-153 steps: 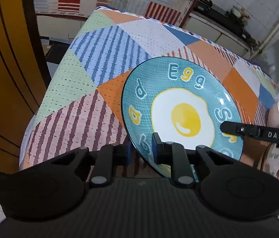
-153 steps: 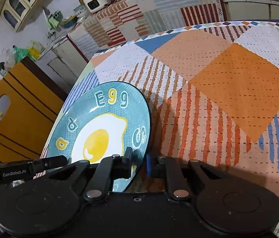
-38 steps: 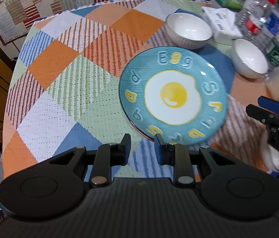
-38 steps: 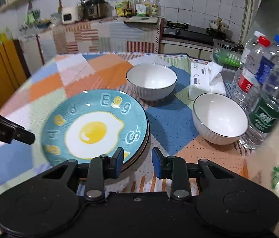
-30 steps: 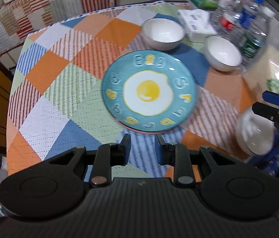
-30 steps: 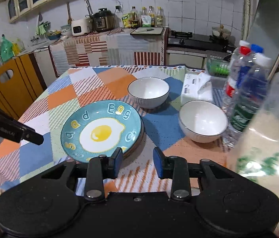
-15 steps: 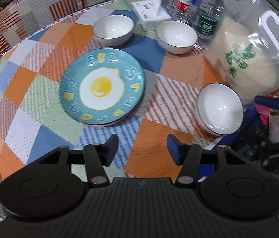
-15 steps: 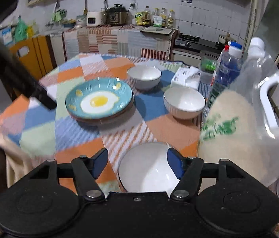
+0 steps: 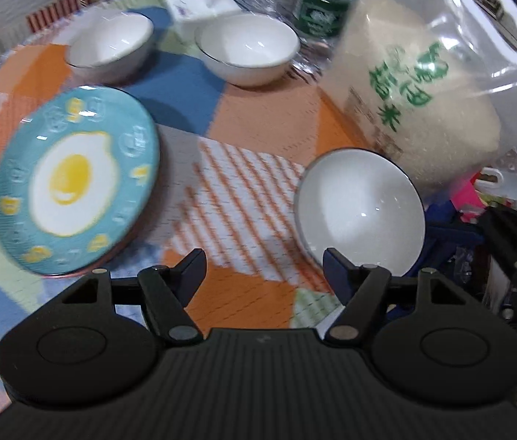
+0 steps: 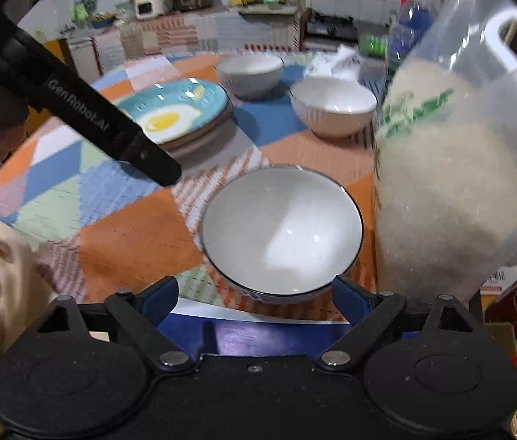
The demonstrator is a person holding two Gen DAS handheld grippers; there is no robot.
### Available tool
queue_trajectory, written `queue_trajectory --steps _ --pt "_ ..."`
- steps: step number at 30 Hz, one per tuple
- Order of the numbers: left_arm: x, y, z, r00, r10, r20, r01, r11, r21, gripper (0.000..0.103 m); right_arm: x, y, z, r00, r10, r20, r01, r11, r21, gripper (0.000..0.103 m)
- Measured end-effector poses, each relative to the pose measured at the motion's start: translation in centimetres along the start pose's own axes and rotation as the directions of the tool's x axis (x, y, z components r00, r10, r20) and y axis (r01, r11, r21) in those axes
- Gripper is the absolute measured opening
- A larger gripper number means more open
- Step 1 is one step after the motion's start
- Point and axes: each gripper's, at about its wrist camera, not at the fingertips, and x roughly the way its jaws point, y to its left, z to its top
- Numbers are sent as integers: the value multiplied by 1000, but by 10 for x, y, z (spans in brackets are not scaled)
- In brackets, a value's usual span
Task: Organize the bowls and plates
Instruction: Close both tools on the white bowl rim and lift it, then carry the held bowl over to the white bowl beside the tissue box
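Bowl (image 10: 282, 231) sits at the tabletop's (image 10: 141, 234) near edge, dead ahead between the right gripper's (image 10: 254, 293) wide-open, empty jaws; left gripper (image 9: 264, 267), also released, hangs farther off to its left.

Left tool (image 9: 264, 267) spread wide, empty; near bowl (image 9: 359, 207) right, egg plate (image 9: 75, 179) left.

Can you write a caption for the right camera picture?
Open right gripper reaches around a white bowl beside a rice bag.
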Motion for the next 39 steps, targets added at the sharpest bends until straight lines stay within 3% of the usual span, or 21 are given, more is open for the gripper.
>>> queue_trajectory --steps 5,11,14,16,17,18,22,30,39 --pt "27 -5 1 999 -44 -10 44 998 -34 68 27 -8 1 998 -27 -61 26 1000 -9 93" --pt "44 -2 6 998 -61 -14 60 995 -81 63 45 -14 5 999 -20 -50 18 999 -33 93" --pt "48 -3 8 998 -66 -13 65 996 -64 43 48 -14 5 999 -15 -43 14 999 -38 95" --pt "50 -2 9 994 -108 -12 106 992 -73 30 49 -14 4 999 -18 -35 17 999 -45 94" --pt "50 -2 10 989 -146 -15 144 986 -78 15 51 -14 4 999 -19 -34 18 999 -48 94" --pt "49 -5 11 987 -159 -17 158 985 -71 12 52 -14 4 999 -21 -32 19 999 -48 94" --pt "42 -16 9 995 -98 -8 98 995 -8 12 55 -11 8 999 -26 -35 24 998 -51 94" --pt "18 12 12 994 -108 -5 107 988 -108 12 42 5 20 1000 2 1 -2 997 -79 94" --pt "5 45 11 999 -45 28 50 980 -192 13 55 19 51 996 83 26 -78 985 -155 94"
